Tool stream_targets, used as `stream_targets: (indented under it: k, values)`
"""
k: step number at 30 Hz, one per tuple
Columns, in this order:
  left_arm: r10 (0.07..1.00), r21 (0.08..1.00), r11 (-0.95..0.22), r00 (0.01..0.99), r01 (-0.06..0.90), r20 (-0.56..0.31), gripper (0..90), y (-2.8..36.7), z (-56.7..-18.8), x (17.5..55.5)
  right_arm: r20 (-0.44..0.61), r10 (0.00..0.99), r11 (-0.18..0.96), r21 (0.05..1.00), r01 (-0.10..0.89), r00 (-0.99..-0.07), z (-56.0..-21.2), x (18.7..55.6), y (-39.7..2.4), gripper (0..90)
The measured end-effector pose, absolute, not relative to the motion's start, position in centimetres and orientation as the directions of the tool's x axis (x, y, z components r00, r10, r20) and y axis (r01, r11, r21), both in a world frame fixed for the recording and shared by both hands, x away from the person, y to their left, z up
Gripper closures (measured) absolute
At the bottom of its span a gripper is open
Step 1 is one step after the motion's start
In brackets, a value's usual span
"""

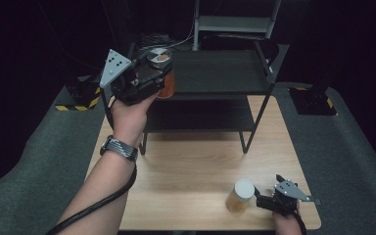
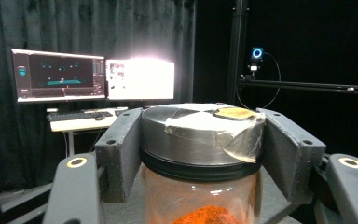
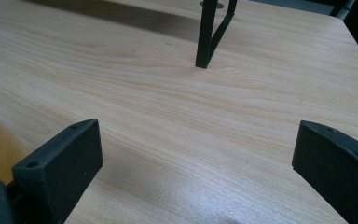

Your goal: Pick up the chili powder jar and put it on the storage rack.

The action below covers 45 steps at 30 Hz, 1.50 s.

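The left gripper (image 2: 200,154) is clamped on a glass jar (image 2: 200,205) just below its grey metal lid (image 2: 200,135) and holds it up at about 11 o'clock of the table, over the top shelf of the black rack (image 1: 215,73). I judge the placing is not finished. The jar has orange powder inside and tape with a small orange patch on the lid. The right gripper (image 1: 267,198), jaws wide apart with nothing between them, rests at 5 o'clock on the wooden table (image 1: 200,166), just beside a second jar with a white lid (image 1: 240,196), probably next.

black hand-held gripper (image 1: 152,78) with grey triangular plate, thick black cable, dark wristband (image 1: 120,148).
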<state>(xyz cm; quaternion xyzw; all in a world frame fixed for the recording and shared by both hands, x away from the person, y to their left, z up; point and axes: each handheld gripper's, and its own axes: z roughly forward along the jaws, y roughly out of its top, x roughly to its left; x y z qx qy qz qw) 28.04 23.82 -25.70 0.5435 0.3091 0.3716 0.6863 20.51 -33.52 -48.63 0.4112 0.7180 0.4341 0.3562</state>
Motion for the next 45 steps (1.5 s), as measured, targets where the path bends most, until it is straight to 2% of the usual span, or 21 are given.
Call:
stream_targets:
  k: [17,45]
  values:
    - [0.873,0.981,0.103,0.488,-0.167,-0.009,34.8,22.0,-25.4,31.3,-0.161,0.893,0.295,0.915,0.276,-0.420,-48.6,20.5,-33.6,0.6]
    - [0.870,0.982,0.107,0.493,-0.158,-0.016,34.8,20.5,-26.0,32.6,-0.166,0.900,0.307,0.897,0.318,-0.403,-48.1,20.8,-33.0,0.7]
